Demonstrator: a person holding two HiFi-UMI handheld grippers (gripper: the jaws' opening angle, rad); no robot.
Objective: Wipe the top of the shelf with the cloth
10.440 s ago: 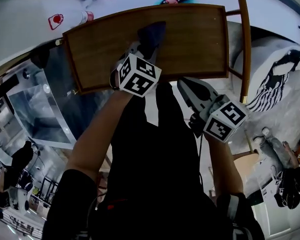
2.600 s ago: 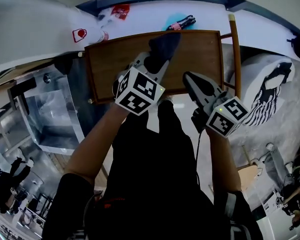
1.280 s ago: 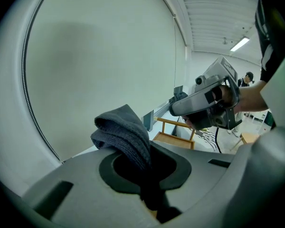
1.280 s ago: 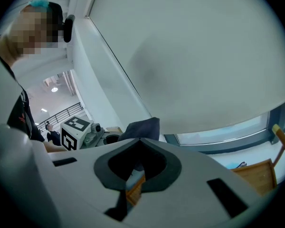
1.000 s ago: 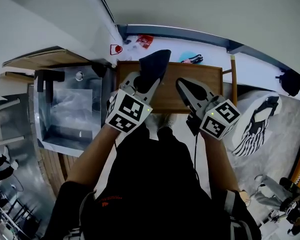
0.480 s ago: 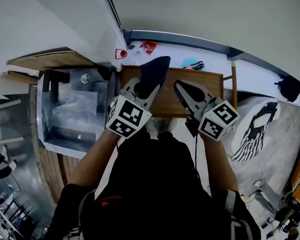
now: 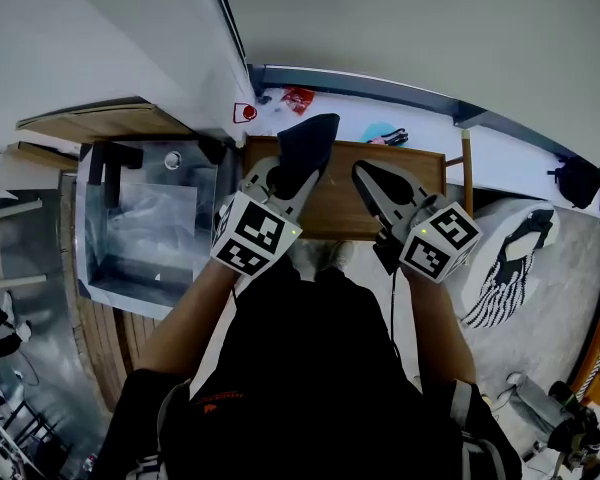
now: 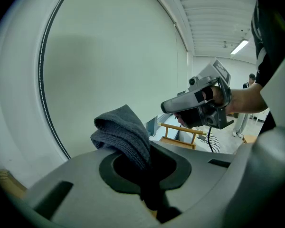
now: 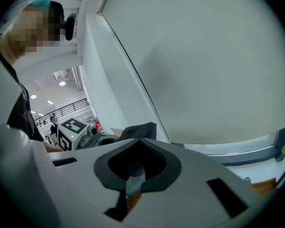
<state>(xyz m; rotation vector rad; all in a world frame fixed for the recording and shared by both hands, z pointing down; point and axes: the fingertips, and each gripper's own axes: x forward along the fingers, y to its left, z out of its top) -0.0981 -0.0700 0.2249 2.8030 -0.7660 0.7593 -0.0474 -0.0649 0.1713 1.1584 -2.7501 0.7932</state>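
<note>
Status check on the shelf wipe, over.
Left tool shut on cloth. Cloth looks lifted off shelf. Right tool shut, empty, alongside. Nothing seen blocking the shelf top.

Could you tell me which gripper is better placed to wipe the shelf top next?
Left: the left gripper is shut on the cloth, above the shelf; the right gripper holds nothing.

Over the shelf (image 7: 335, 206) the left gripper (image 7: 280, 176) is on the left, with the cloth (image 7: 306, 146) between its jaws and reaching toward the wall, the right gripper (image 7: 368, 176) just beside it on the right — a bin (image 7: 145, 233) stands left of the shelf, small items (image 7: 298, 96) behind it.
</note>
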